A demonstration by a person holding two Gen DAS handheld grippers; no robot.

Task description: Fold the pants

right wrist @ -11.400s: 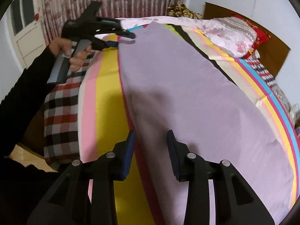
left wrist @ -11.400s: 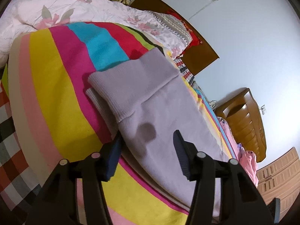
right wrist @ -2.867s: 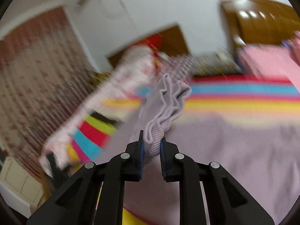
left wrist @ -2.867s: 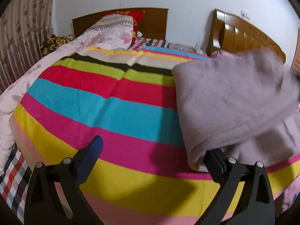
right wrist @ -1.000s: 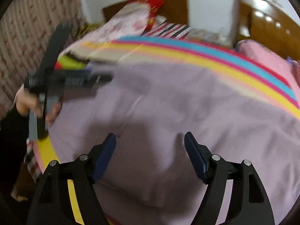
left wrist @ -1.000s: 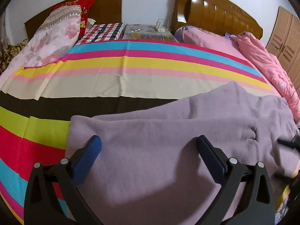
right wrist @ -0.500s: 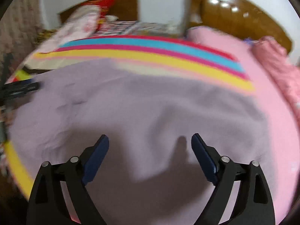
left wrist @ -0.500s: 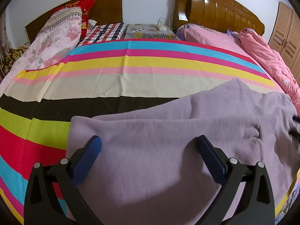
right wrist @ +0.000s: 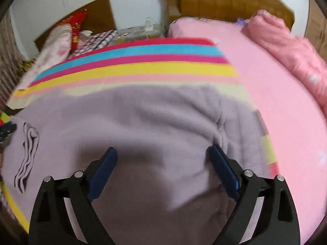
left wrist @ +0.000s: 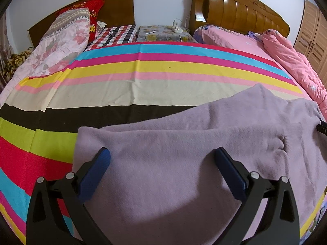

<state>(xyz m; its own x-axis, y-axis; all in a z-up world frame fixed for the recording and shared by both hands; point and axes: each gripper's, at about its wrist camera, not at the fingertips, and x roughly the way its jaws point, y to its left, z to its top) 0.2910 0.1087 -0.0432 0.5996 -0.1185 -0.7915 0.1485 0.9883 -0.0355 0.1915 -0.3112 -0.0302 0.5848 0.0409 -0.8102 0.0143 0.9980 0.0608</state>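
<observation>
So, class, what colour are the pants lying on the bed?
The pants are a pale lilac-grey; the left wrist view shows them best.

We see soft, fuzzy lilac knit cloth pants [left wrist: 184, 163] on a smooth striped cloth bedspread [left wrist: 143, 77]. The brown wooden headboard [left wrist: 235, 12], upper right, looks shiny.

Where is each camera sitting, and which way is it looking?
Left wrist: on the left gripper, looking down over the folded lilac pants toward the wooden headboards; its open fingers show.
Right wrist: on the right gripper, over the pants' other end, toward the pink bed; open fingers show.
Shared: pants, striped blanket, headboards.
</observation>
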